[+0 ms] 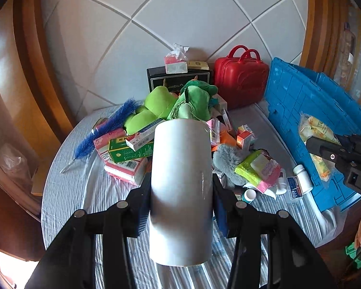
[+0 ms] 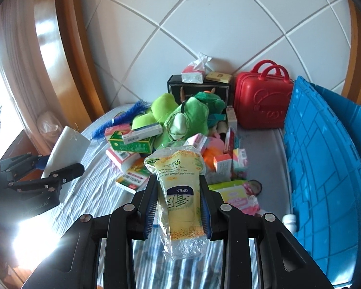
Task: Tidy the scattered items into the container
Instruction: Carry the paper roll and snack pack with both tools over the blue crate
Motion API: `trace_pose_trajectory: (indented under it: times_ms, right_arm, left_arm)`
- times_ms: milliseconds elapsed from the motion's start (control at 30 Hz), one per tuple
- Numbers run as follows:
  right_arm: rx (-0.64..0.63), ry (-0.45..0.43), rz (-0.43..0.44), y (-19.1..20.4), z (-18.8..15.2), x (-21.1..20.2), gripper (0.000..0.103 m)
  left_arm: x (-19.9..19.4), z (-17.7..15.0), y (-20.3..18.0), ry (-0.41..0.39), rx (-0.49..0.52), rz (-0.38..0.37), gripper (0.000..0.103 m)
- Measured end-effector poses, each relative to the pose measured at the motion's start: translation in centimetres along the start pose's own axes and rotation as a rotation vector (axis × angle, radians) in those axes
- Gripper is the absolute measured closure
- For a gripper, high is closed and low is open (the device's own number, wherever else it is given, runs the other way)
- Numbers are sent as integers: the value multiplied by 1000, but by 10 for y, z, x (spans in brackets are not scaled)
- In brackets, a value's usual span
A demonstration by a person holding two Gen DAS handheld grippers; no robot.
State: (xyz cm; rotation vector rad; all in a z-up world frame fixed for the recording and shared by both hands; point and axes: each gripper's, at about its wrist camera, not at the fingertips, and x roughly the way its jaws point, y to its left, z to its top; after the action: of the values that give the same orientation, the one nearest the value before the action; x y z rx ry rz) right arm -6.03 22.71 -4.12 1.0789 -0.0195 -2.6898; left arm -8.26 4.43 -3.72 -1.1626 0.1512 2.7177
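Observation:
My left gripper (image 1: pixel 180 180) is shut on a white cylindrical roll (image 1: pixel 180 159), held upright above the table. My right gripper (image 2: pixel 178 180) is shut on a yellow snack packet in clear wrap (image 2: pixel 180 207), also lifted off the cloth. The blue crate (image 2: pixel 325 156) stands at the right with its ribbed wall toward me. In the left wrist view the right gripper (image 1: pixel 325 149) holds the packet (image 1: pixel 315 127) in front of the crate (image 1: pixel 300 101). The scattered pile, with green plush toys (image 1: pixel 161 101) and small boxes (image 1: pixel 130 149), lies beyond both grippers.
A blue brush (image 1: pixel 113 125) lies at the pile's left. White pill bottles (image 1: pixel 303 175) and a wipes pack (image 1: pixel 257 171) lie near the crate. A red case (image 1: pixel 240 82) and a black box (image 1: pixel 156 77) stand against the tiled wall. The round table's edge curves at left.

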Motion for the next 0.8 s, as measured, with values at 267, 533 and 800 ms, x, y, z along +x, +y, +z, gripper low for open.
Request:
trace_pose_trajectory:
  times_ms: [267, 533, 800]
  right_arm:
    - [25, -47, -7, -31, 7, -31, 72]
    - [32, -91, 0, -58, 15, -55, 72]
    - [34, -126, 25, -79, 20, -76, 72]
  left_arm:
    - [-14, 17, -24, -34, 15, 3, 59]
    - [-23, 33, -54, -60, 31, 4, 59]
    - [-31, 46, -85, -86, 42, 17, 58]
